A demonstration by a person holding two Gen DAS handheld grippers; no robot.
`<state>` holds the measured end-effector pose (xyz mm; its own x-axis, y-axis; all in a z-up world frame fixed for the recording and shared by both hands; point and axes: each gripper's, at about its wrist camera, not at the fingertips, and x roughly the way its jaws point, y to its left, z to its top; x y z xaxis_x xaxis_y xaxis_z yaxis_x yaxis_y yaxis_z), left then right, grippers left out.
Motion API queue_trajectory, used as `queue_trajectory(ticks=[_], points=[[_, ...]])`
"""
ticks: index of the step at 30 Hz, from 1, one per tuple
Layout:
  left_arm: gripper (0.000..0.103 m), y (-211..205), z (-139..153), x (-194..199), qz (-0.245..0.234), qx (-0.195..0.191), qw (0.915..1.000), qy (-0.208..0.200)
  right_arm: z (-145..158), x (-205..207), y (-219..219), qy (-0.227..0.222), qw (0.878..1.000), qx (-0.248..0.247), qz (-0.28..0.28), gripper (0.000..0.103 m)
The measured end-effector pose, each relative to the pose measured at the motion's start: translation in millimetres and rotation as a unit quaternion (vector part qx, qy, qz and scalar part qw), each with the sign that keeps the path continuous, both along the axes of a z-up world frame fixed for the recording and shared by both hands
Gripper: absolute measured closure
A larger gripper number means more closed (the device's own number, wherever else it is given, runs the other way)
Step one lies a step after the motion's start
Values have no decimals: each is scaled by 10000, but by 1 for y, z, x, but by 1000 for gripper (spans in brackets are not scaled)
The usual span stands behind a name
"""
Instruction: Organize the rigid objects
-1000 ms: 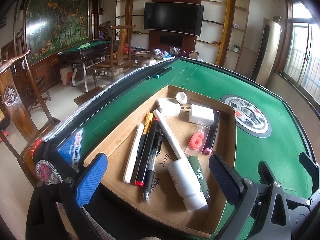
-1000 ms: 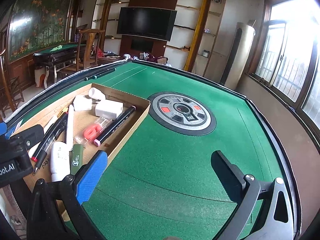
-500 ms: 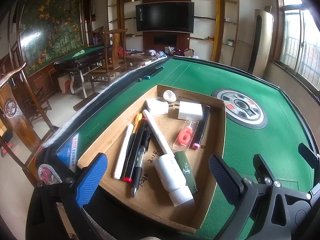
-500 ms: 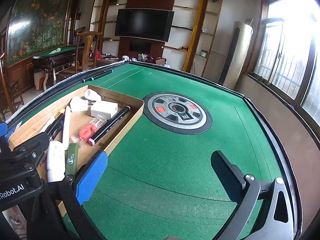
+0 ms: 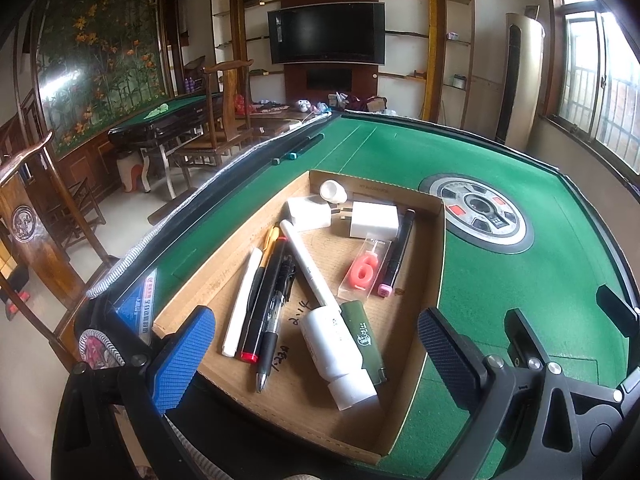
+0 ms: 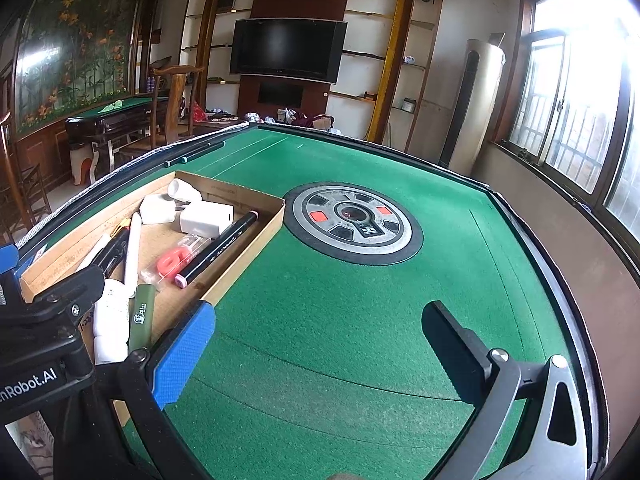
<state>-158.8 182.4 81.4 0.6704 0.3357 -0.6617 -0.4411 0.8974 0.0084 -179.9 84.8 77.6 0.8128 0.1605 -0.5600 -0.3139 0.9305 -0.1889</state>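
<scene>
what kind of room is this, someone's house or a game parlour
Probably a living room or small parlour set up for mahjong. The green felt table has a round control panel at its centre like an automatic mahjong table, a second green table stands behind, and a television hangs among wooden wall shelves.

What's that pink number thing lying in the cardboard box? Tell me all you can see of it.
It is a pink candle shaped like a 6, sealed in a clear, flat plastic packet with a short wick end towards the white charger. It lies flat on the floor of the cardboard tray, near the tray's right wall. A black marker with a pink cap lies alongside it on the right, seemingly touching the packet. Neither gripper touches it.
</scene>
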Motion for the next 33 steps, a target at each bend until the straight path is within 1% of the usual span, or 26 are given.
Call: queue_trajectory(ticks=[6,33], points=[[1,0,-3,0,-37,-71,10000,23,-1,0,-1,6,10000,1,12,0],[1,16,-10,2,151,-268,9995,68,-4,-6,21,54,9994,-146,305,0]])
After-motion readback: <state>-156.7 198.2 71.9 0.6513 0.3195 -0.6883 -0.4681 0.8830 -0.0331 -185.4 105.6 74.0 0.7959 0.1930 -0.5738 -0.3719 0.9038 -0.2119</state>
